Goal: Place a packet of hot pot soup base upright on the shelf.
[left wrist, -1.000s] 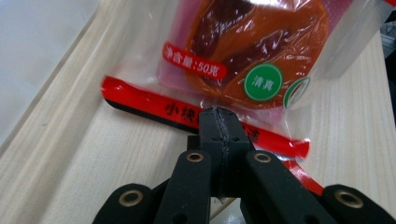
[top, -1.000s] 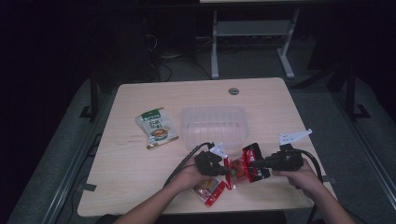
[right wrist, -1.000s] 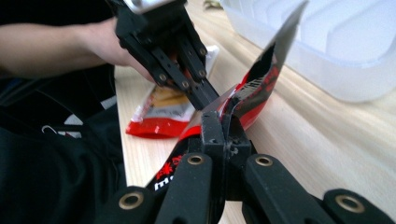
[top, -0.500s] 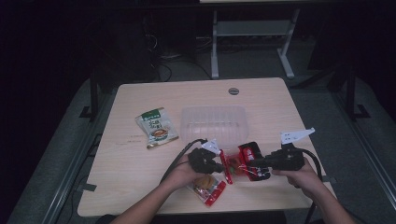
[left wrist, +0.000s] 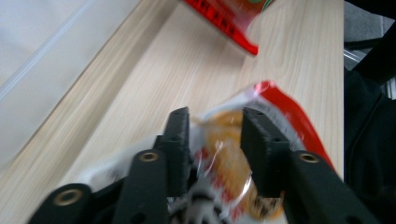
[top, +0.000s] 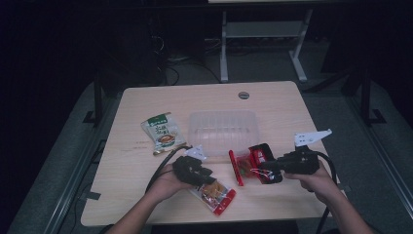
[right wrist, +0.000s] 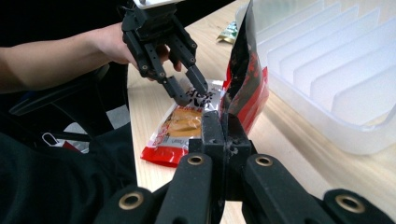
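Note:
My right gripper (top: 267, 169) is shut on the edge of a red and black snack packet (top: 253, 161), holding it upright (right wrist: 245, 79) just in front of the clear tray. My left gripper (top: 208, 176) hovers low over an orange and red packet (top: 215, 195) lying flat near the table's front edge. Its jaws have just been opening and now stand apart (left wrist: 212, 135), with the packet (left wrist: 229, 163) under and between them, not pressed. From the right gripper view, the left gripper (right wrist: 189, 93) points down at that packet (right wrist: 180, 128).
A clear ribbed plastic tray (top: 221, 127) sits mid-table, close beside the held packet (right wrist: 327, 70). A green packet (top: 163, 132) lies to its left. The table's front edge runs right under both hands, and a round cable hole (top: 243, 95) is at the back.
My left gripper has drawn back to the left, away from the red and black packet, and its jaws have opened. The right gripper stays put, still shut on that packet.

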Demonstrator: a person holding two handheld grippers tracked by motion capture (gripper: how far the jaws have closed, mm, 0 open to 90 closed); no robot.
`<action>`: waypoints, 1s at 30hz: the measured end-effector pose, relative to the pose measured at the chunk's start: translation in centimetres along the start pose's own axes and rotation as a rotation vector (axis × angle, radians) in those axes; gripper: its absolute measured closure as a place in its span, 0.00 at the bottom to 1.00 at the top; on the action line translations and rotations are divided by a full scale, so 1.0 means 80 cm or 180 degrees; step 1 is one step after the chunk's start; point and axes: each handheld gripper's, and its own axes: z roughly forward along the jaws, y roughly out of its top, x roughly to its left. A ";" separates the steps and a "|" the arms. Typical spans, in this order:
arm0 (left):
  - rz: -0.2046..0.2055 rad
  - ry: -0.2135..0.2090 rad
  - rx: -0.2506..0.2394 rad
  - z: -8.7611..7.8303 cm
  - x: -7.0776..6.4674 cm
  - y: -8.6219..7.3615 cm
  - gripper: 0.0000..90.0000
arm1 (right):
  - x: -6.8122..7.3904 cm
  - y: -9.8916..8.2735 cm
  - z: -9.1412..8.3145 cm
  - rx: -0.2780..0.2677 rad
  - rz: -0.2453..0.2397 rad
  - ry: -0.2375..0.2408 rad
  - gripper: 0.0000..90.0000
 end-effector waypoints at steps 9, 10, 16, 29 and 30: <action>-0.0164 0.0145 -0.0078 -0.031 0.007 -0.030 0.51 | 0.002 0.018 -0.002 -0.0050 -0.0052 -0.0048 1.00; -0.0173 0.0166 -0.0078 -0.034 0.008 -0.033 0.51 | 0.002 0.018 -0.002 -0.0050 -0.0052 -0.0048 1.00; -0.0280 0.0234 -0.0136 -0.050 0.010 -0.052 0.47 | 0.001 0.036 -0.006 -0.0115 -0.0103 -0.0100 1.00; -0.0299 0.0314 -0.0137 -0.057 0.016 -0.059 0.45 | -0.013 0.070 -0.006 -0.0232 -0.0173 -0.0252 1.00; -0.0299 0.0313 -0.0137 -0.057 0.016 -0.059 0.44 | -0.016 0.076 -0.005 -0.0261 -0.0182 -0.0271 1.00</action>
